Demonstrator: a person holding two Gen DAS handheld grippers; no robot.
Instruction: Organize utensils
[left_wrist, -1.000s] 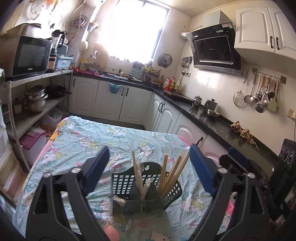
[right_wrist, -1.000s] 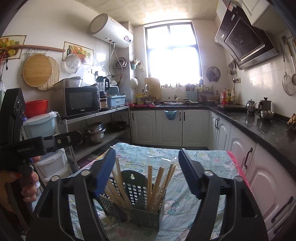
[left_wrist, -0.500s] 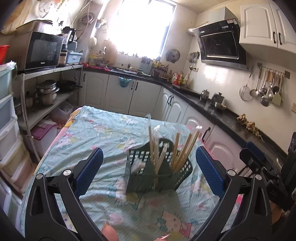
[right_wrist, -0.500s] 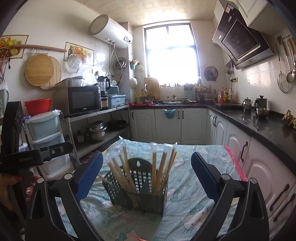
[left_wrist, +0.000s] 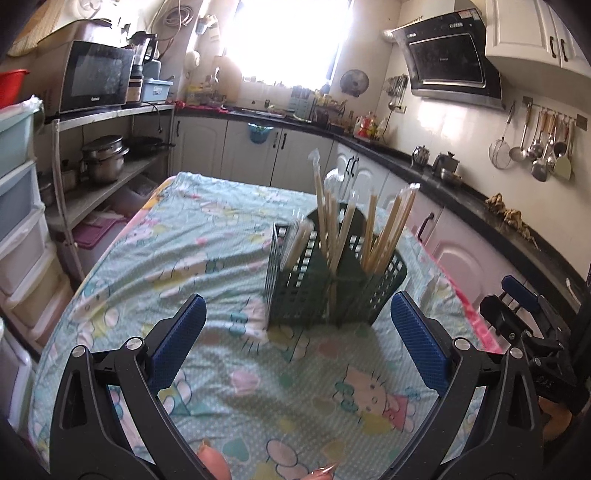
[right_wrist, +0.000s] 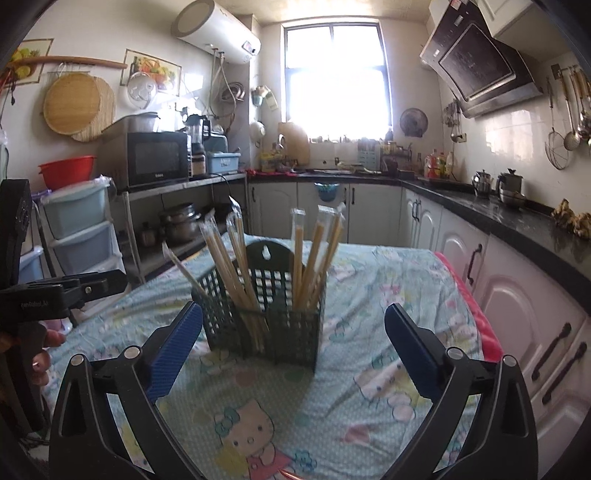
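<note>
While both tongs, left (left_wrist: 297, 330) and right (right_wrist: 293, 332), have just spread wide and empty, the chopstick basket (right_wrist: 264, 317) stands just ahead.

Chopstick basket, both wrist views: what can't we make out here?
- Basket floor: hidden by its grid walls in both views.
- Chopsticks: count unclear; overlapping, motion-blurred in left wrist view.
- Left gripper and right gripper: open, empty; bodies cut off by the bottom edge.

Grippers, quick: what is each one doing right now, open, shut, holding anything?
Left gripper: open, holding nothing.
Right gripper: open, holding nothing; its fingers have just been opening.
</note>
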